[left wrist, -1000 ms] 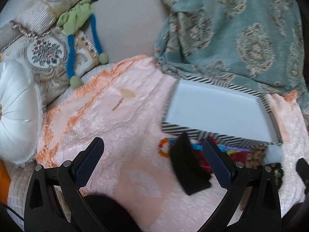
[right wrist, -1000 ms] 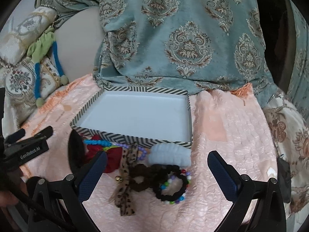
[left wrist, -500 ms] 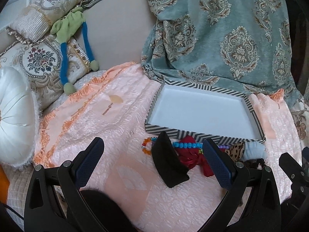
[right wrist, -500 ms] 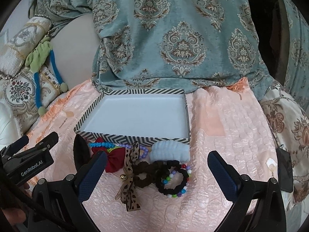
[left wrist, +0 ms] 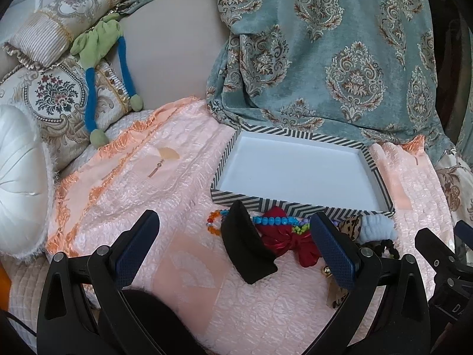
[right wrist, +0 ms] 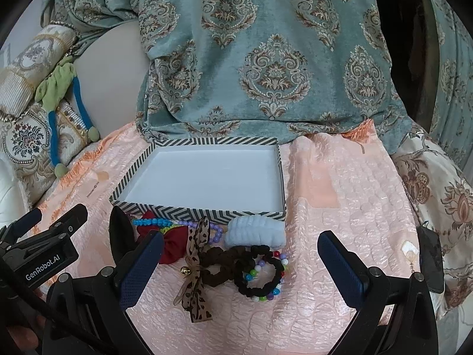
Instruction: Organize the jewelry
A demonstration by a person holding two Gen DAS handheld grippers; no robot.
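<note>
A striped box (left wrist: pixel 381 177) (right wrist: pixel 207 210) with a bare white floor lies on the peach quilt. Along its near wall sit a black headband (left wrist: pixel 245 245) (right wrist: pixel 118 233), a red bow (left wrist: pixel 283 236) (right wrist: pixel 173 244), a blue bead string (left wrist: pixel 270 221) (right wrist: pixel 150 222), an orange bead bracelet (left wrist: pixel 212 224), a leopard ribbon bow (right wrist: pixel 196 269), a pale blue scrunchie (right wrist: pixel 255 233) (left wrist: pixel 375 230), a dark brown scrunchie (right wrist: pixel 224 261) and a black beaded bracelet (right wrist: pixel 263 275). My left gripper (left wrist: pixel 233 251) hangs open over the headband. My right gripper (right wrist: pixel 241 269) hangs open over the scrunchies.
Teal patterned drapery (right wrist: pixel 266 59) rises behind the box. Embroidered cushions (left wrist: pixel 56 100), a white round pillow (left wrist: pixel 17 183) and a green and blue soft toy (left wrist: pixel 97 44) crowd the left. A dark phone-like object (right wrist: pixel 431 254) lies at the quilt's right edge.
The left gripper has drawn back and swung right, bringing the whole box and the jewelry row into its view. The right gripper has pulled back slightly. Both stay open.
</note>
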